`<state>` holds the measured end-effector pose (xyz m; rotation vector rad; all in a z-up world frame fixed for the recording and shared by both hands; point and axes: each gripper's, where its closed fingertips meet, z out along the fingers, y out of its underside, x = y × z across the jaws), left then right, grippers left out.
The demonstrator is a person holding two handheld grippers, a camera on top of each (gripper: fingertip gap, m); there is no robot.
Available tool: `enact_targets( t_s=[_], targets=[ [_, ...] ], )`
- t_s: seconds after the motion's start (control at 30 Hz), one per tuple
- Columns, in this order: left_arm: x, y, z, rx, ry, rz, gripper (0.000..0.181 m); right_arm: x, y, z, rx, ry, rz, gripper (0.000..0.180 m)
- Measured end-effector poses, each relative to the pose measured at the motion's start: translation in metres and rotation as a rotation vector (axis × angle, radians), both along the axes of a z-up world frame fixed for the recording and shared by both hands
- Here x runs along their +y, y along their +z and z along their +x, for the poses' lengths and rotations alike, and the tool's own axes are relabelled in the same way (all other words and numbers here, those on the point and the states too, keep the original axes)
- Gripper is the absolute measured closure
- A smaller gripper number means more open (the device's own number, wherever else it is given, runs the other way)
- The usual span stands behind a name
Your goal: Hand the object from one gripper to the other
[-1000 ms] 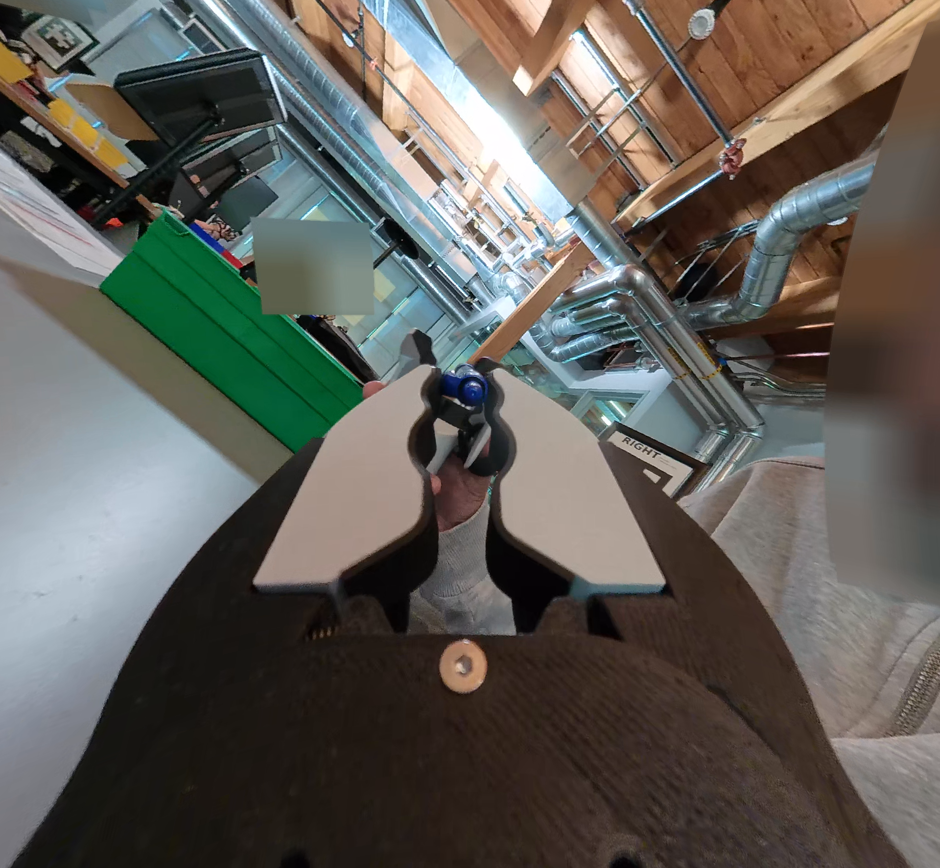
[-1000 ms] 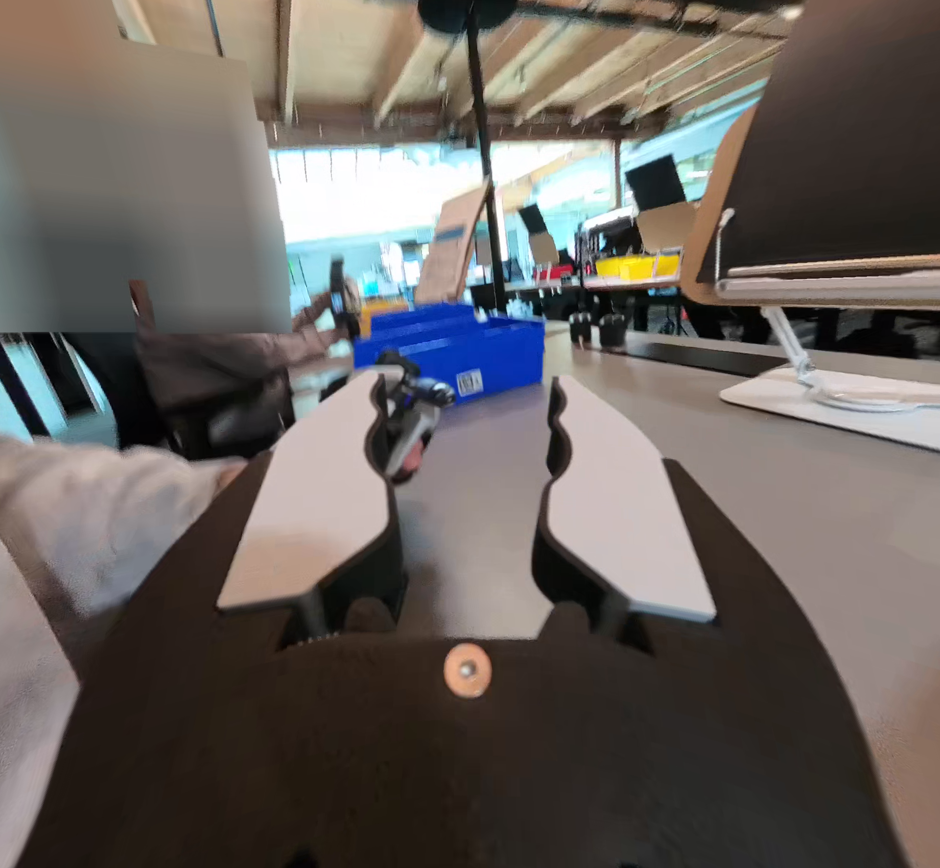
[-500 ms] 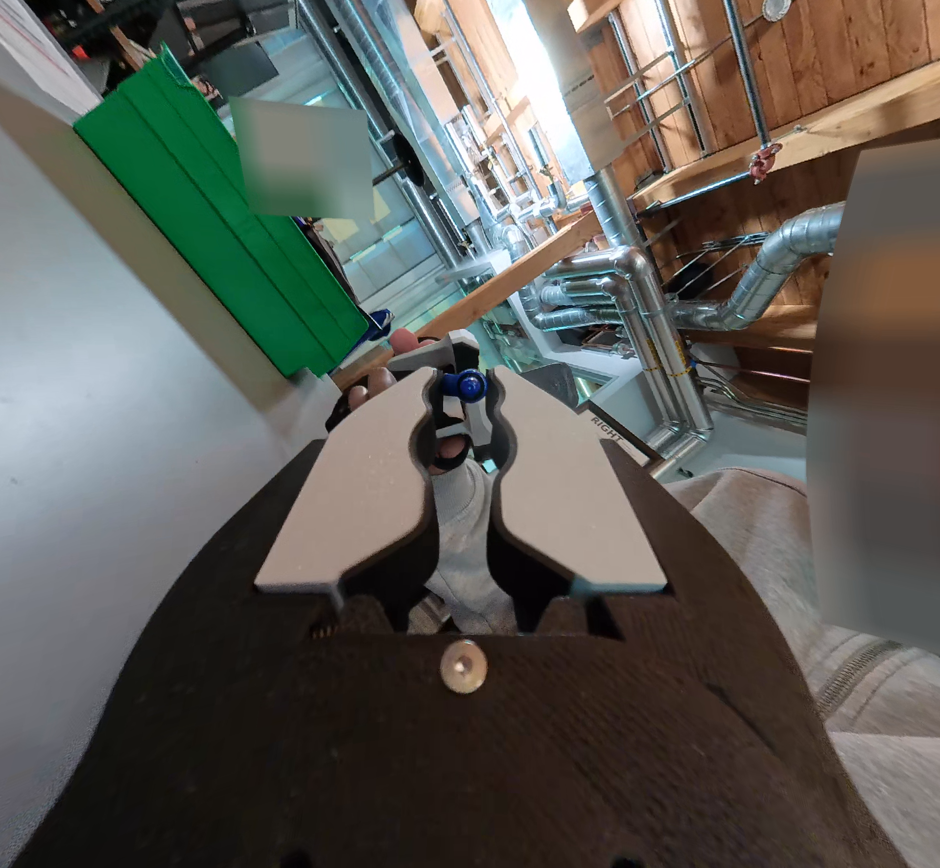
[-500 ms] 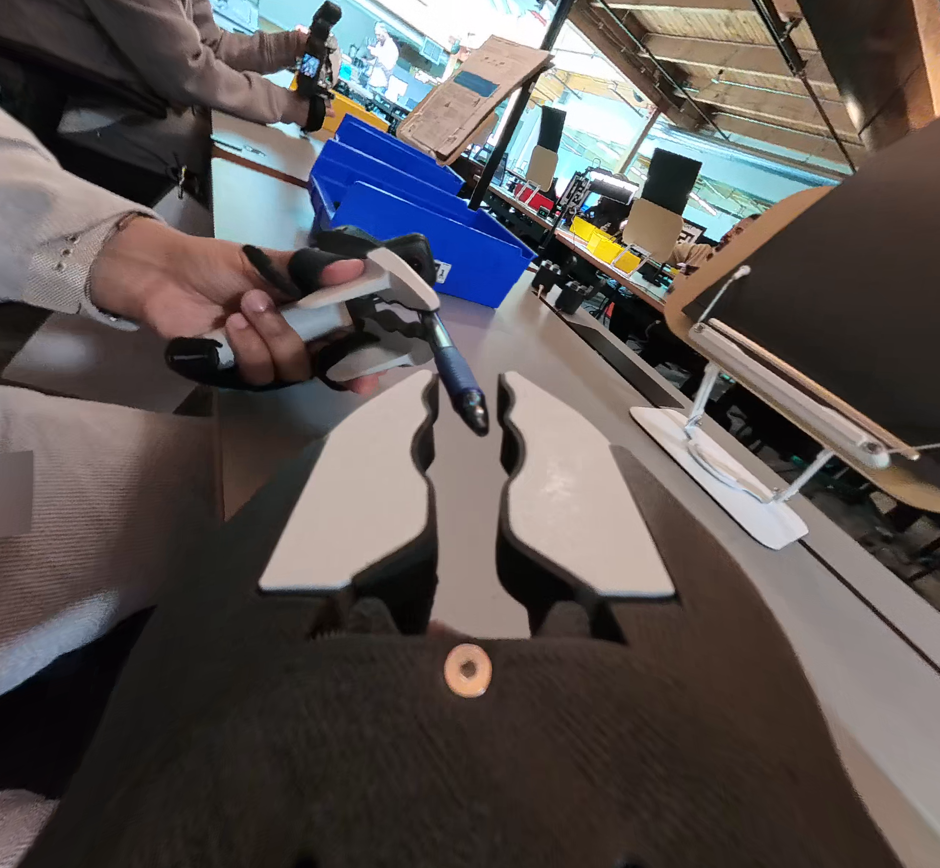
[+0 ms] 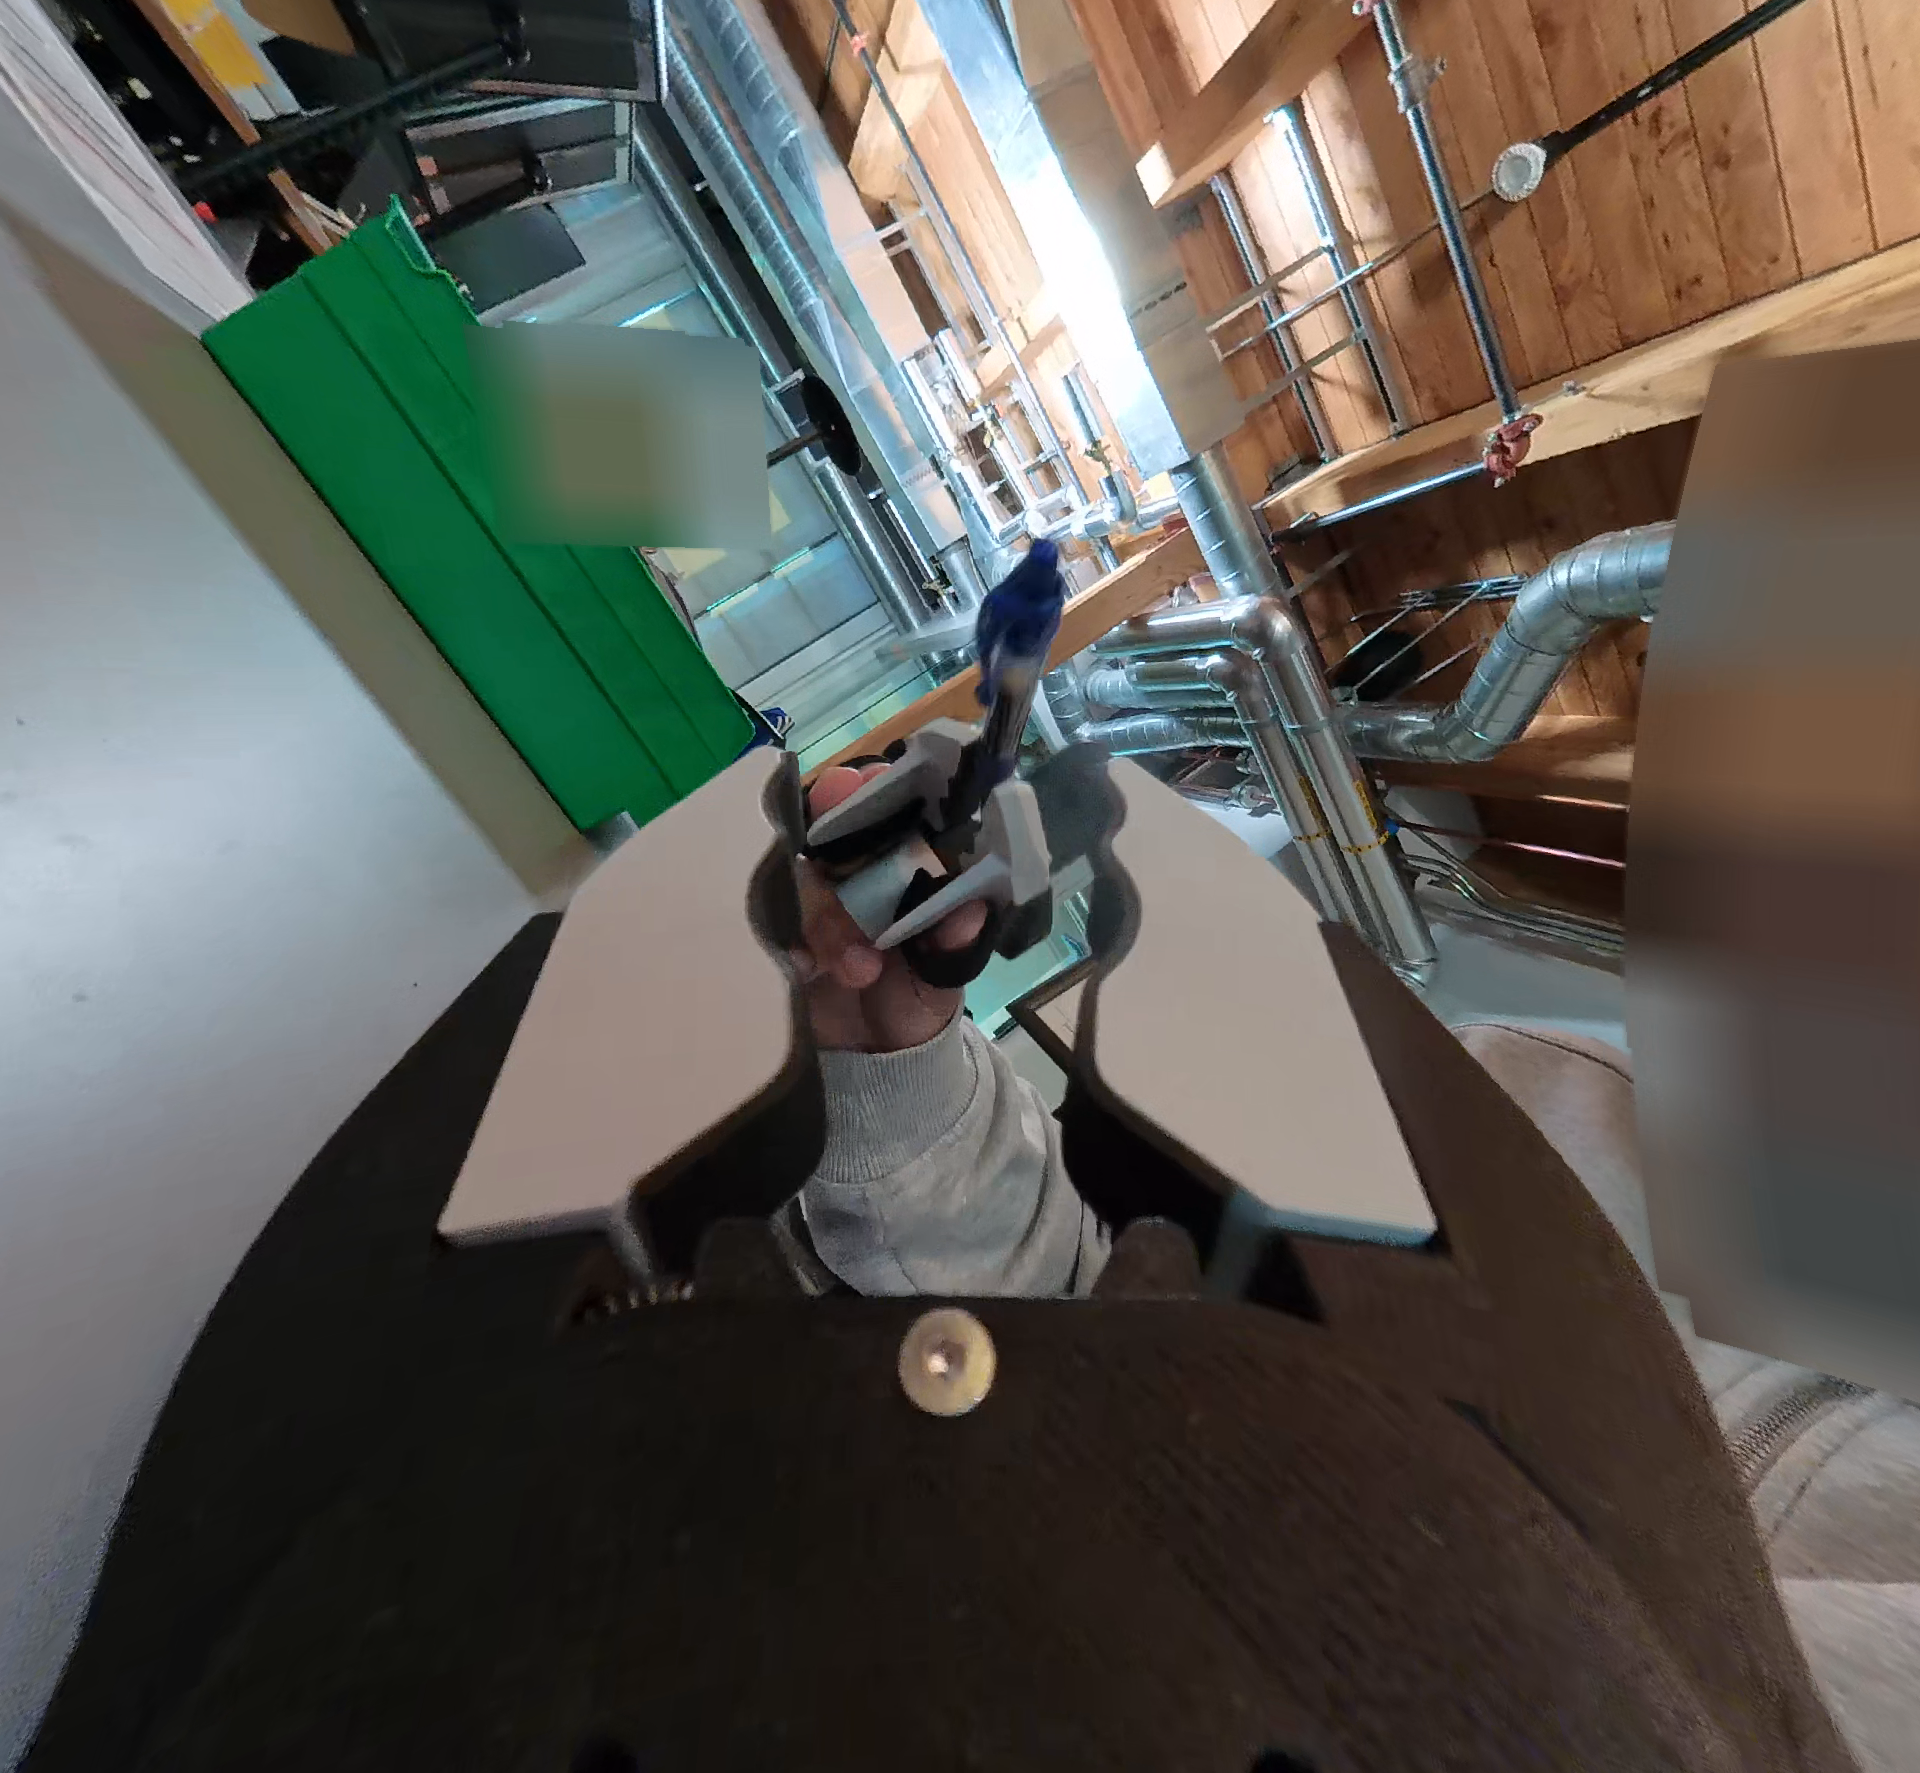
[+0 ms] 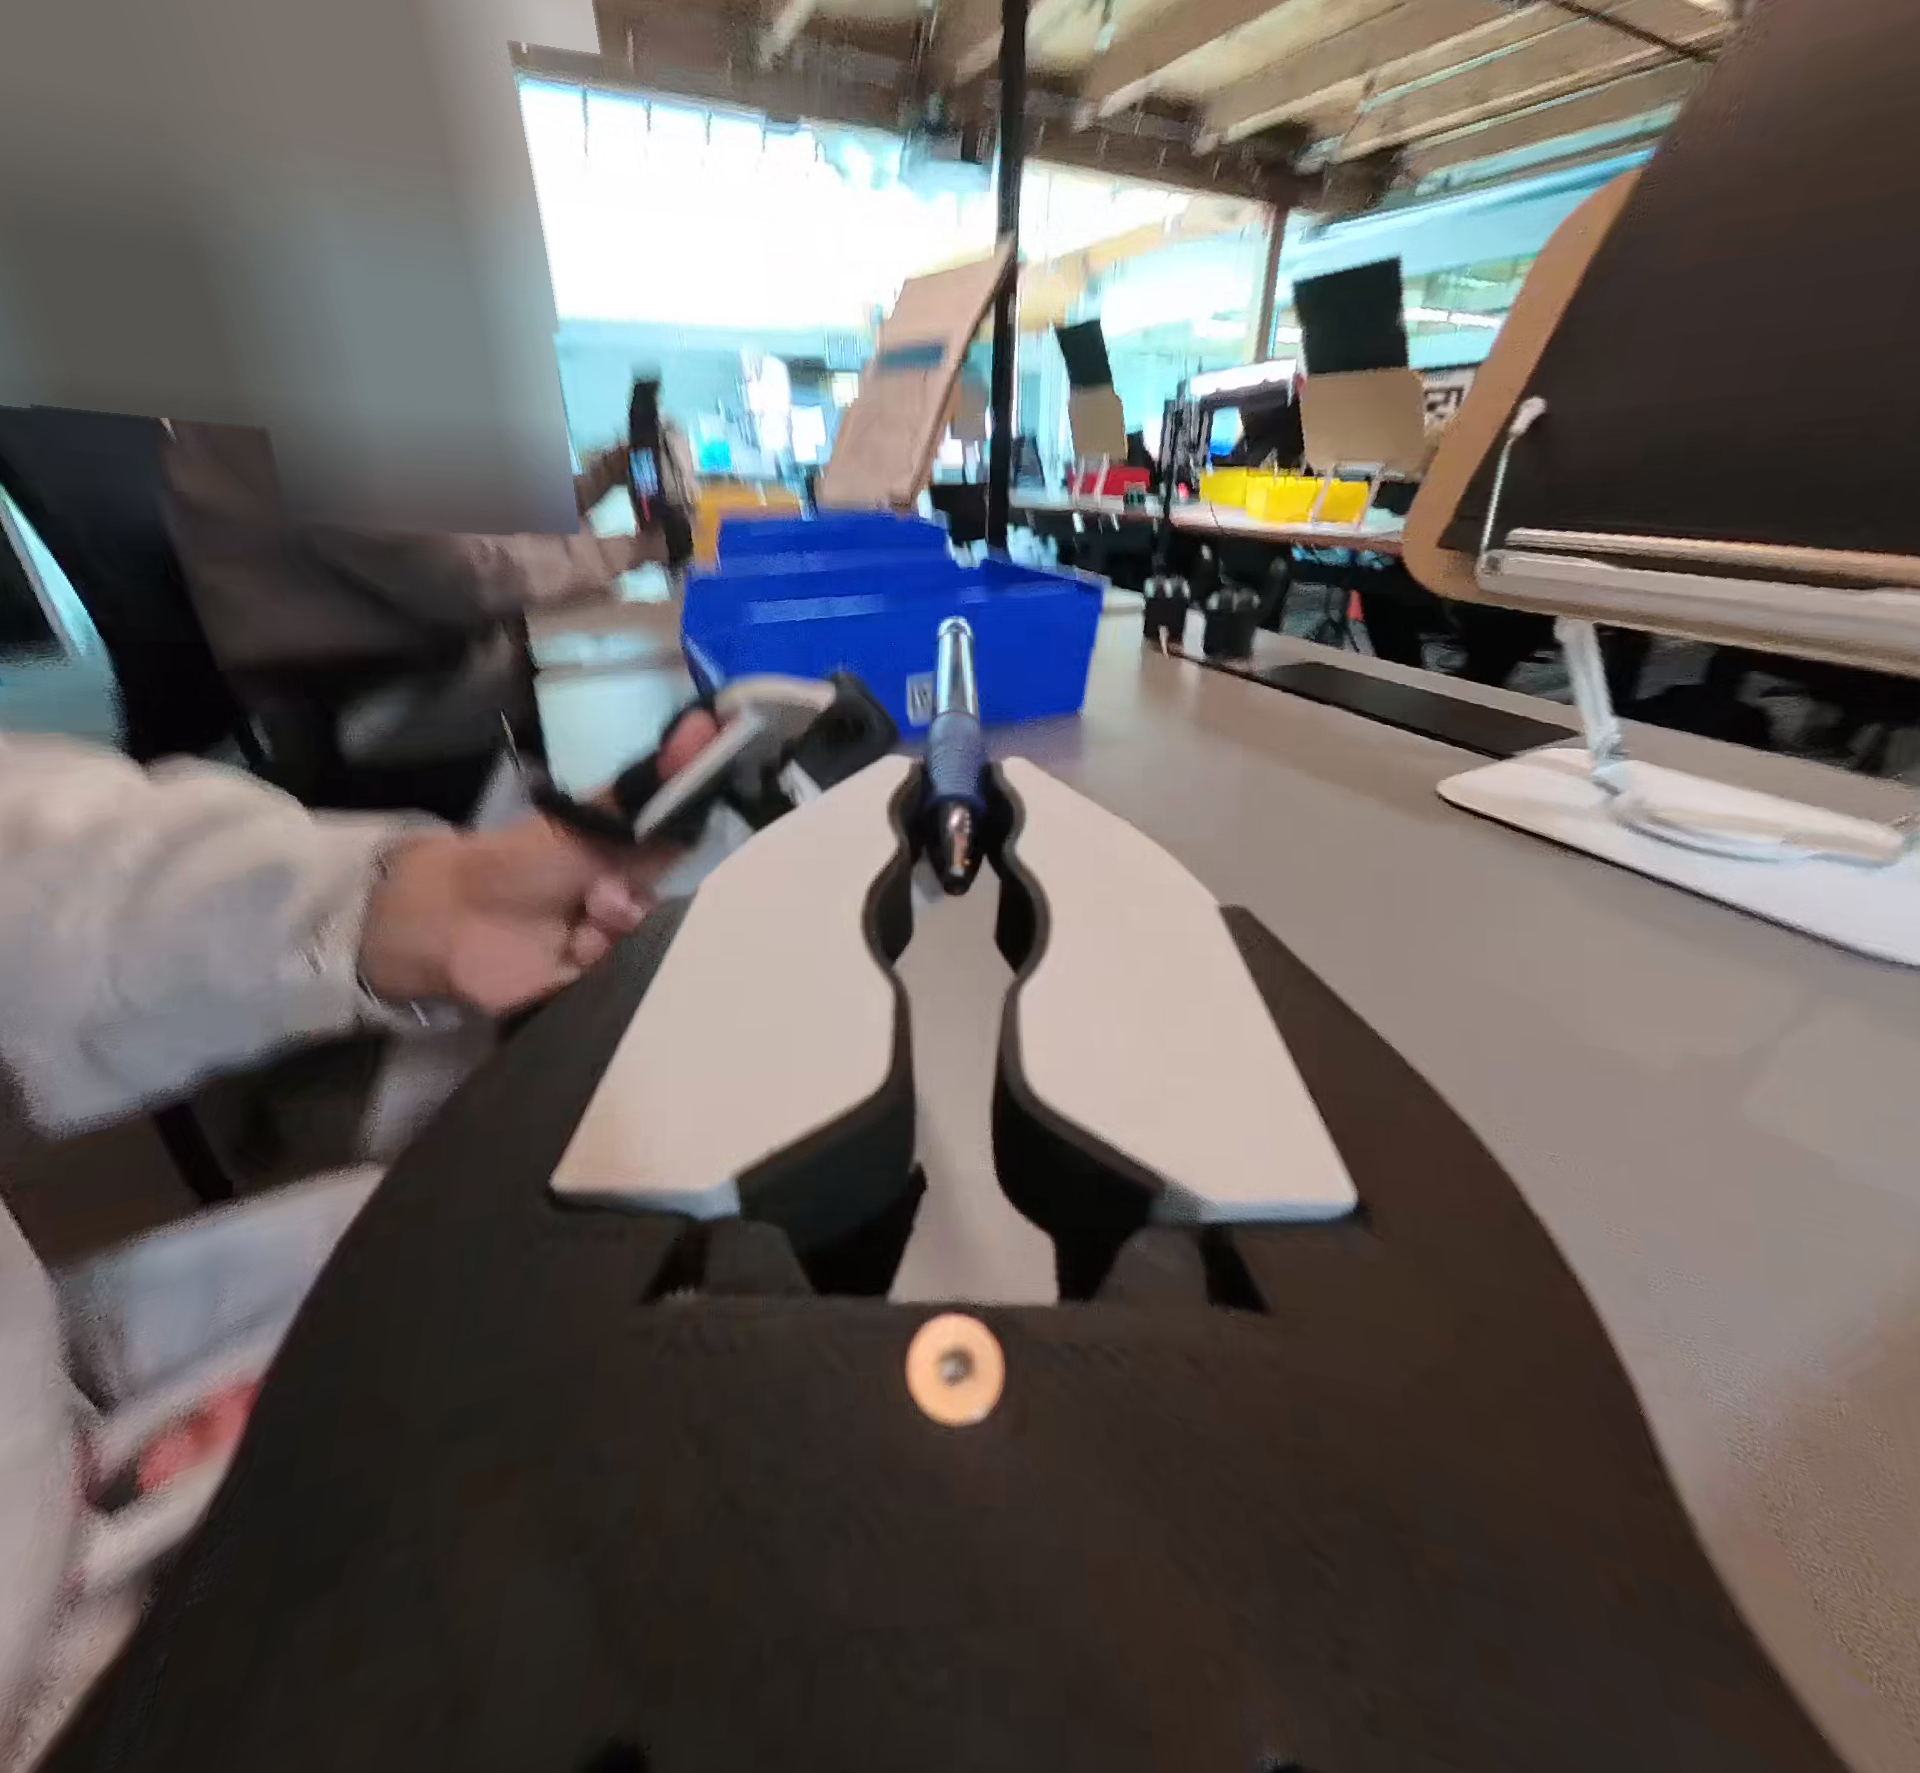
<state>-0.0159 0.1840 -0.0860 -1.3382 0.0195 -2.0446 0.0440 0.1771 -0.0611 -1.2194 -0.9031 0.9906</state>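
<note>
Now clamping on the pen that was sitting in the left gripper half a second ago: right gripper, jaws pinching the blue rubbery grip, tip pointing back at the camera, chrome clicker end sticking forward. Standing apart and empty after the release: left gripper's pale flat fingers, seen with a wide gap in the left wrist view. Pulling off to the side with a hand in a grey knit sleeve. Looking essentially done, by these pictures: the handover. Lying beneath: smooth grey table; standing beyond: a glossy blue plastic bin.
</note>
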Motion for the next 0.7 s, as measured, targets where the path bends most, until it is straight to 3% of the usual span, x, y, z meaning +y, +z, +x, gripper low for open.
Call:
enact_targets(
  t_s=[0.17, 0.43, 0.6, 0.7],
  targets=[
    [-0.008, 0.006, 0.008, 0.005, -0.026, 0.061, 0.129, 0.010, 0.026, 0.023, 0.402, 0.076, -0.285, 0.169],
    [-0.021, 0.028, 0.002, 0.007, 0.100, 0.277, 0.164, -0.006, 0.017, -0.003, 0.461, 0.192, -0.451, 0.169],
    [-0.025, 0.056, -0.034, -0.173, 0.278, 0.396, 0.161, -0.017, 0.003, -0.027, 0.488, 0.222, -0.599, 0.169],
    [-0.019, 0.051, -0.041, -0.166, 0.356, 0.387, 0.161, -0.018, -0.003, -0.032, 0.519, 0.210, -0.667, 0.169]
  ],
)
